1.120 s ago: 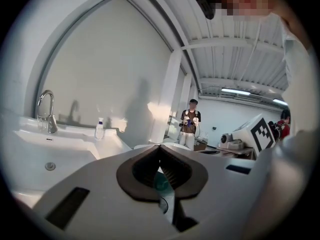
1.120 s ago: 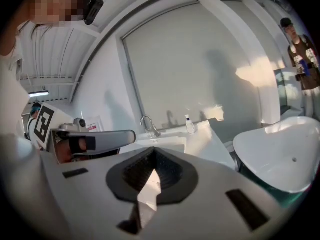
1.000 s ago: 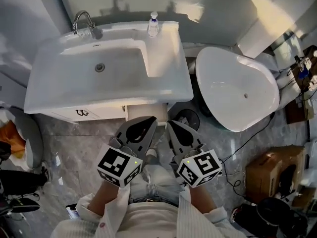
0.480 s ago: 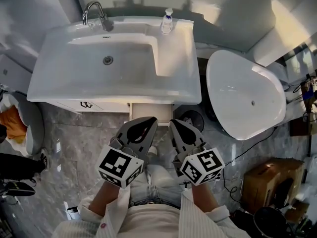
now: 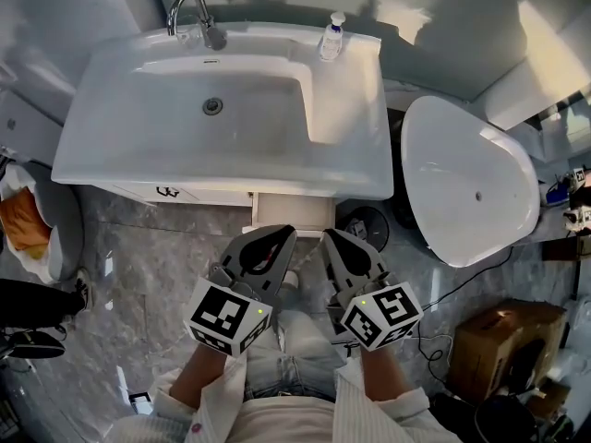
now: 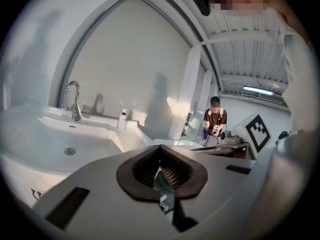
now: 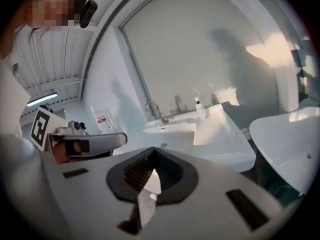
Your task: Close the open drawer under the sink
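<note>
The white sink (image 5: 138, 155) fills the top of the head view. Below its front edge, right of centre, a white drawer (image 5: 294, 211) juts out a little and stands open. My left gripper (image 5: 283, 235) and right gripper (image 5: 330, 238) hang side by side just in front of the drawer, apart from it, above the person's knees. Both are shut with nothing between the jaws. In the left gripper view the left gripper (image 6: 161, 150) points over the sink (image 6: 60, 134); the drawer is hidden. The right gripper (image 7: 152, 151) also faces the sink (image 7: 210, 134).
A closed white toilet (image 5: 471, 192) stands right of the sink, with a round black object (image 5: 362, 223) between them. A faucet (image 5: 192, 12) and soap bottle (image 5: 331, 37) sit on the sink's back rim. A bin with an orange bag (image 5: 28, 233) stands at left, a cardboard box (image 5: 503, 335) at lower right.
The sink and toilet have slid right and down in the head view. Both grippers stay shut, side by side, in front of the drawer.
</note>
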Available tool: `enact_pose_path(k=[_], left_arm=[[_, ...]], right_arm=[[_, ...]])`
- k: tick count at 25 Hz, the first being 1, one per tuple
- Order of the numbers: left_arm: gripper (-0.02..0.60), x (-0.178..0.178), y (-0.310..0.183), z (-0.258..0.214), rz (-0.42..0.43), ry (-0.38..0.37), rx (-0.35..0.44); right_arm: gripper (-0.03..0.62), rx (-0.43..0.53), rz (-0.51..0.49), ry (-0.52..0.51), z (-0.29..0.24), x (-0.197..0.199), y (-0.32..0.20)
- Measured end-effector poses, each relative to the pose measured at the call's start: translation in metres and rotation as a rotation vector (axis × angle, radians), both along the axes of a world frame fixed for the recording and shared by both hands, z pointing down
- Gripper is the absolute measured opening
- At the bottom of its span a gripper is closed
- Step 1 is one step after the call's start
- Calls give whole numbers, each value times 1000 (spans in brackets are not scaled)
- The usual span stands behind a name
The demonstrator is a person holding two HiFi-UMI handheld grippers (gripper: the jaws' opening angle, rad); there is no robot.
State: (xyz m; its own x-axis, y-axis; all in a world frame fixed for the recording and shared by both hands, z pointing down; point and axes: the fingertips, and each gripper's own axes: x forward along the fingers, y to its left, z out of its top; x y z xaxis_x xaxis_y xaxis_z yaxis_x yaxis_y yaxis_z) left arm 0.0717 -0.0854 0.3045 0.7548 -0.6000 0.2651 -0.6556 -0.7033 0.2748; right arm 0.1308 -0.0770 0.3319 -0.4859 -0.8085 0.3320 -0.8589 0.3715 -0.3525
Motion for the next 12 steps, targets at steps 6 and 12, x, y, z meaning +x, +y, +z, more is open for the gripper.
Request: enact_pose_path(k=[6, 12], left_arm=[[15, -7, 2, 32, -8, -14, -44], [15, -12, -1, 76, -24, -27, -91]], right_arm=[[9, -34, 11, -1, 25, -4, 0], [9, -71, 14, 49, 68, -6, -2]])
